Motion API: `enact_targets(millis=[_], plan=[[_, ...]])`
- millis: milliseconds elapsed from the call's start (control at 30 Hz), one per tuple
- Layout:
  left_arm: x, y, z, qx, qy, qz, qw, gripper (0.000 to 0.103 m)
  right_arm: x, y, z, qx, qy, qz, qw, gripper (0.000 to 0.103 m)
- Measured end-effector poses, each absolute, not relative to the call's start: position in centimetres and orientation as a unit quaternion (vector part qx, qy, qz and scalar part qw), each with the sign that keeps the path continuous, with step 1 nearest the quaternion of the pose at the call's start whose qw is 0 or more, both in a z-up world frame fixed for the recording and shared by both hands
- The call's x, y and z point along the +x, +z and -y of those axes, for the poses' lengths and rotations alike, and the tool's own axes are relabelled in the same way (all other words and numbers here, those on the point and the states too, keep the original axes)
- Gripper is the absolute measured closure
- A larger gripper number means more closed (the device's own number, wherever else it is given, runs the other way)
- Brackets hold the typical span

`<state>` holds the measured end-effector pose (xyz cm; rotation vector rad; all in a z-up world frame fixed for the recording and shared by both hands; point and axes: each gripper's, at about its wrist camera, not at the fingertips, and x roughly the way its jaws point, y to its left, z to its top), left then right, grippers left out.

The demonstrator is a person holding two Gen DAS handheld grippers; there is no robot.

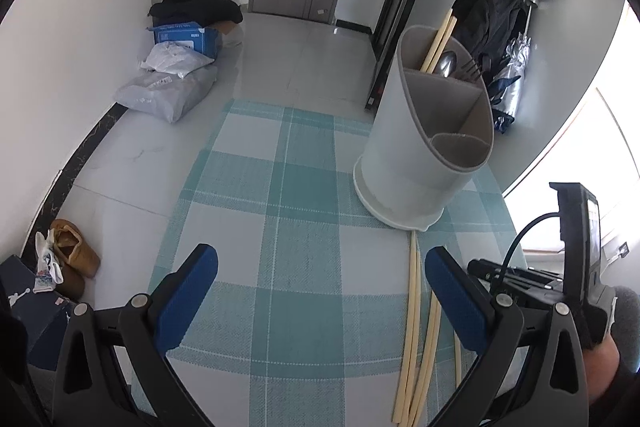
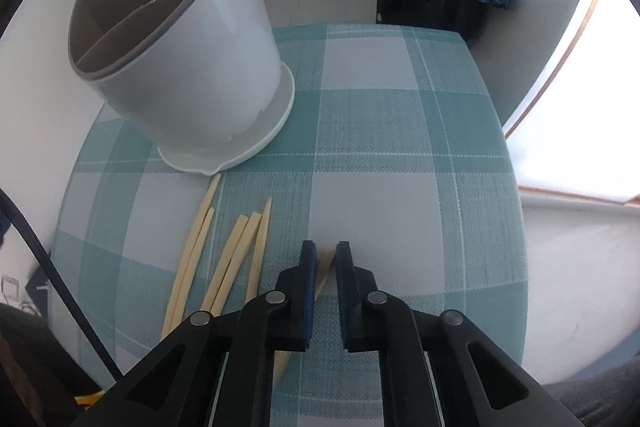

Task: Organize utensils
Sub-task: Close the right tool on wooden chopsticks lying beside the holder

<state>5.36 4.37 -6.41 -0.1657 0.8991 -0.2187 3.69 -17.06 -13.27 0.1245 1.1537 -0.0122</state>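
A white utensil holder (image 1: 424, 131) with grey divided compartments stands on the teal checked tablecloth (image 1: 280, 227); chopsticks (image 1: 438, 41), a spoon (image 1: 447, 62) and a fork (image 1: 472, 71) stand in its far compartment. Several loose cream chopsticks (image 1: 416, 339) lie on the cloth in front of it. My left gripper (image 1: 320, 275) is open and empty above the cloth, left of them. In the right wrist view the holder (image 2: 188, 39) is at upper left and the loose chopsticks (image 2: 224, 267) lie below it. My right gripper (image 2: 325, 259) has its jaws nearly closed around one chopstick (image 2: 326, 269) on the cloth.
The table's far edge (image 2: 380, 27) and right edge drop to the floor. Bags and a blue box (image 1: 184, 39) lie by the left wall, shoes (image 1: 72, 259) on the floor, dark clothing and a folded umbrella (image 1: 508, 83) behind the holder.
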Motion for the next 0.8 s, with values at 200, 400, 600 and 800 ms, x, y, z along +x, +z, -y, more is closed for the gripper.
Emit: enact_targets(millis=[200, 400, 600, 800], plan=[[5.2, -6.9, -3.8, -0.065, -0.104, -0.440, 0.890, 0.001, 3.7, -13.1, 18.3, 0.096, 0.003, -0.531, 0.842, 0.098], [5.0, -7.8, -2.3, -0.030, -0.121, -0.440, 0.889, 0.001, 3.9, -13.1, 20.4, 0.174, 0.014, -0.516, 0.838, 0.098], [5.4, -9.7, 0.0, -0.007, -0.149, -0.480, 0.865, 0.001, 3.6, -12.5, 23.1, 0.271, 0.043, -0.473, 0.837, 0.098], [5.9, -11.3, 1.5, 0.012, -0.160, -0.515, 0.842, 0.001, 3.4, -11.5, 24.4, 0.330, 0.079, -0.431, 0.836, 0.098]])
